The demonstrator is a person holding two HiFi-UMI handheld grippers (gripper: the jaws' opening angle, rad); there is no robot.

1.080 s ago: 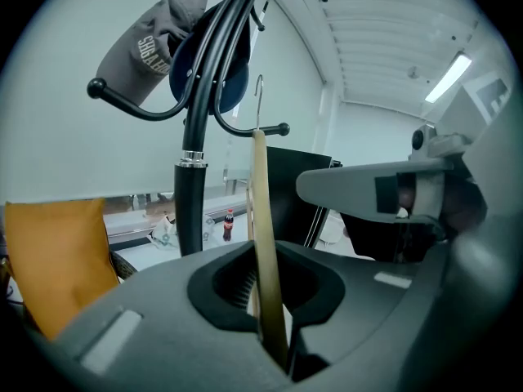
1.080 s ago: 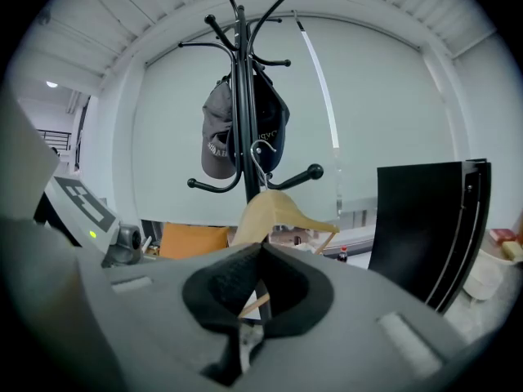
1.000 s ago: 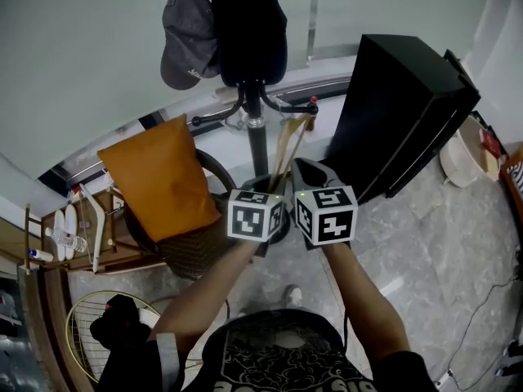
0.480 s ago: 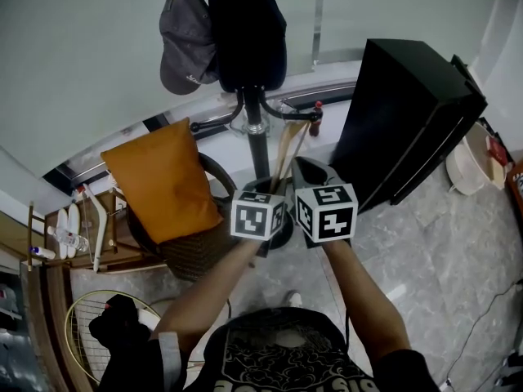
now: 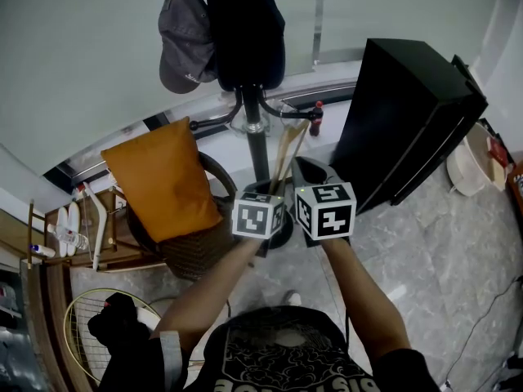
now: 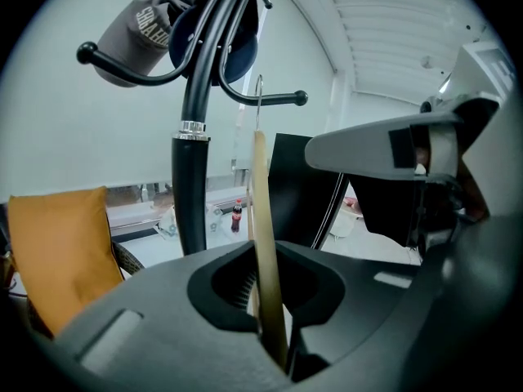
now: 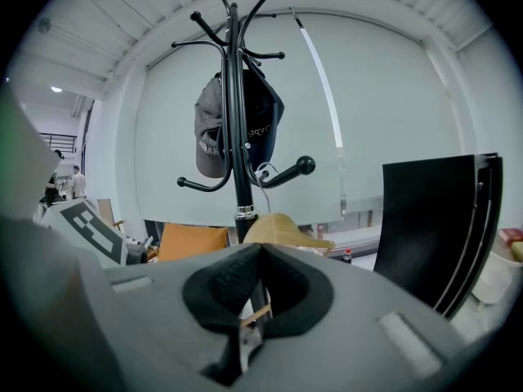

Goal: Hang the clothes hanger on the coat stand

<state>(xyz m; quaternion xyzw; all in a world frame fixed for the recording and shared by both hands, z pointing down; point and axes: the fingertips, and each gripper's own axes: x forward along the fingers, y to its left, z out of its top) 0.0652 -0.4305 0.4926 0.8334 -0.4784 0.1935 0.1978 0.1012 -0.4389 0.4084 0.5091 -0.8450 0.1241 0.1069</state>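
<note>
A pale wooden clothes hanger [image 5: 288,149] points up and away from me toward the black coat stand [image 5: 255,137], held from below by both grippers. In the left gripper view the hanger [image 6: 265,251] runs edge-on through the left gripper [image 6: 265,300], which is shut on it. Its metal hook [image 6: 259,104] rises beside a curved stand arm [image 6: 245,96]. The right gripper [image 7: 257,256] is shut on the hanger's lower part, and the wooden shoulder [image 7: 282,231] shows just beyond it, in front of the stand pole [image 7: 237,137]. The marker cubes of the two grippers [image 5: 257,217] sit side by side.
A grey cap [image 5: 184,39] and a dark bag [image 5: 245,27] hang on the stand. An orange cushion [image 5: 159,178] rests on a wicker chair to the left. A black cabinet [image 5: 409,113] stands to the right, with a cola bottle [image 5: 317,118] behind. A racket [image 5: 90,325] lies on the floor.
Both grippers keep hold of the hanger and have barely moved. The head view has shifted slightly, so the stand and the cabinet sit a little differently in the frame.
</note>
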